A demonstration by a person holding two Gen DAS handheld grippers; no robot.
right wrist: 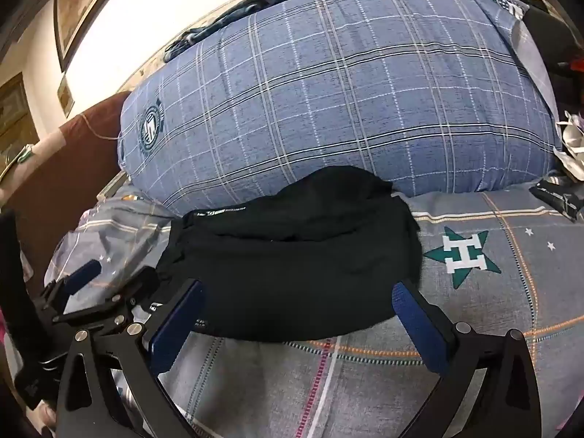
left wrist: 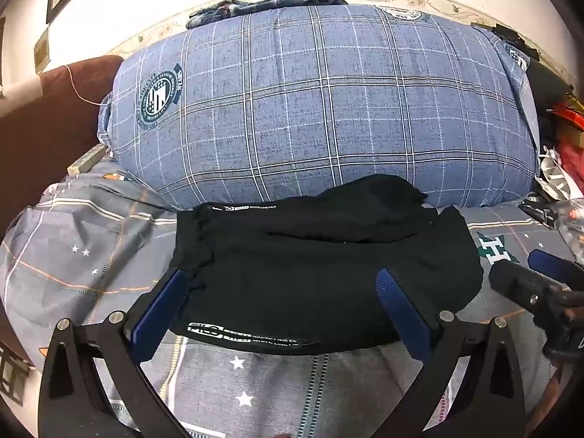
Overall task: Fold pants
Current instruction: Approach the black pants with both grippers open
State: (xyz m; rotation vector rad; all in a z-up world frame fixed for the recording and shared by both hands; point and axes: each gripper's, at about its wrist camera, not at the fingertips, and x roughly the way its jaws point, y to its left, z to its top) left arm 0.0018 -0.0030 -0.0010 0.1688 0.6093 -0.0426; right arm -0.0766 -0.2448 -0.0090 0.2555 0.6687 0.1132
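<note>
Soft black pants (left wrist: 321,266) lie folded on the grey patterned bedsheet (left wrist: 91,255).

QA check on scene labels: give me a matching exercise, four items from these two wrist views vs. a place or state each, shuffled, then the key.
Column 1:
1. black pants
2. plaid blue pillow
3. green star with H
4. left gripper

Column 2:
A. printed on the grey bedsheet, right of the pants
B. open, fingers over the near edge of the pants
C. folded into a compact bundle on the sheet
D. lying behind the pants, toward the wall

Pairs: 1-C, 2-D, 3-A, 4-B
</note>
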